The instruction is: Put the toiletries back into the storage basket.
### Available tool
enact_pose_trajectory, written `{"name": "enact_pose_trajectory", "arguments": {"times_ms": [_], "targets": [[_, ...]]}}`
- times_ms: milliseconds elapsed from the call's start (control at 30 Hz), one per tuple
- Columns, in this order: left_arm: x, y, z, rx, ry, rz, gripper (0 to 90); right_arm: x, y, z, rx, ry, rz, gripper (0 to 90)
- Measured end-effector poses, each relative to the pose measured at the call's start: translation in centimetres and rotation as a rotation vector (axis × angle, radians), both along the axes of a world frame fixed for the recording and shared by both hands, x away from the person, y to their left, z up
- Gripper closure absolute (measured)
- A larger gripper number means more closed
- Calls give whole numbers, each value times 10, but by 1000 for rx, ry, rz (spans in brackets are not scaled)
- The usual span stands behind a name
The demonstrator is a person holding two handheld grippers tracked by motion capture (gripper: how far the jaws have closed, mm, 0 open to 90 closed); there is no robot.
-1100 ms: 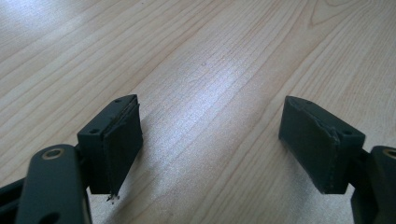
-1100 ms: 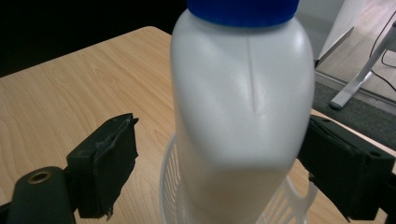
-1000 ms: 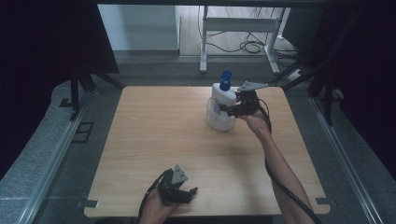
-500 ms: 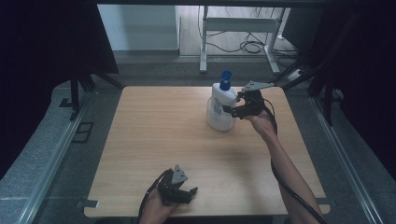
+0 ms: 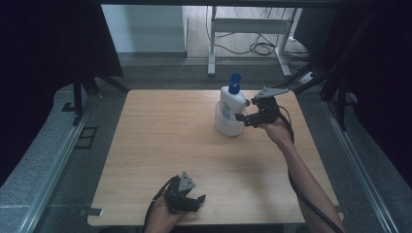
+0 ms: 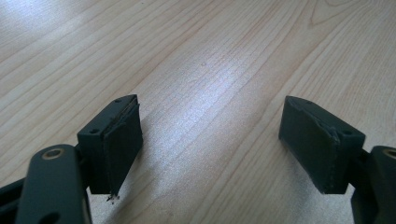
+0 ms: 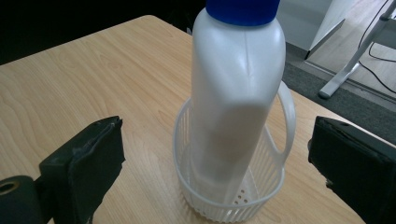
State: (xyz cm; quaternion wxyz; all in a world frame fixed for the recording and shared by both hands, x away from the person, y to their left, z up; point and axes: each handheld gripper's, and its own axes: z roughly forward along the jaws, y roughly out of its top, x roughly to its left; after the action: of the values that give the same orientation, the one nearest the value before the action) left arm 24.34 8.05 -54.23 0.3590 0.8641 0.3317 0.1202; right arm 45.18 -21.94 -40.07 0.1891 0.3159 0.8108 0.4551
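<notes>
A white plastic bottle with a blue cap (image 5: 230, 103) stands upright inside a small white slotted plastic basket (image 5: 228, 126) on the light wooden table (image 5: 160, 141), near the far edge and closer to the far right corner. The long axis of the bottle is vertical, and its lower part sits in the basket while the upper part and the cap rise well above the rim.

The right claw (image 5: 243, 117) is just beside the bottle, on its right side, at about the height of the basket rim. In the right gripper view the bottle (image 7: 236, 88) and the basket (image 7: 233, 186) are directly ahead, between the two black jaws, which stand wide and touch nothing. The gap looks wider than the basket, so a straight move forward would probably bring the jaws around the bottle or the basket.

The left claw (image 5: 194, 201) rests low near the near edge of the table, well apart from the bottle. In the left gripper view its jaws are also wide, with bare wood (image 6: 210, 93) between them. The right hand (image 5: 274, 130) is clearly the nearer one for any grasp.
</notes>
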Motion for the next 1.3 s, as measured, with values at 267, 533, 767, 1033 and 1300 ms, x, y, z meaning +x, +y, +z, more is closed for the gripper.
{"name": "enact_pose_trajectory", "arguments": {"times_ms": [267, 533, 767, 1033, 1300], "targets": [[0, 0, 0, 4, -2, -4, 208, -9, -2, -1, -14, -4, 11, 32], [0, 0, 0, 4, -2, -4, 208, -18, -3, -7, -39, 6, 21, 29], [0, 0, 0, 4, -2, -4, 207, -27, -7, -13, -49, 13, 25, 25], [0, 0, 0, 1, -1, -2, 207, -38, -13, -19, -60, 21, 19, 20], [0, 0, 0, 2, -1, -2, 207, -50, -21, -27, -86, 31, 20, 9]]}}
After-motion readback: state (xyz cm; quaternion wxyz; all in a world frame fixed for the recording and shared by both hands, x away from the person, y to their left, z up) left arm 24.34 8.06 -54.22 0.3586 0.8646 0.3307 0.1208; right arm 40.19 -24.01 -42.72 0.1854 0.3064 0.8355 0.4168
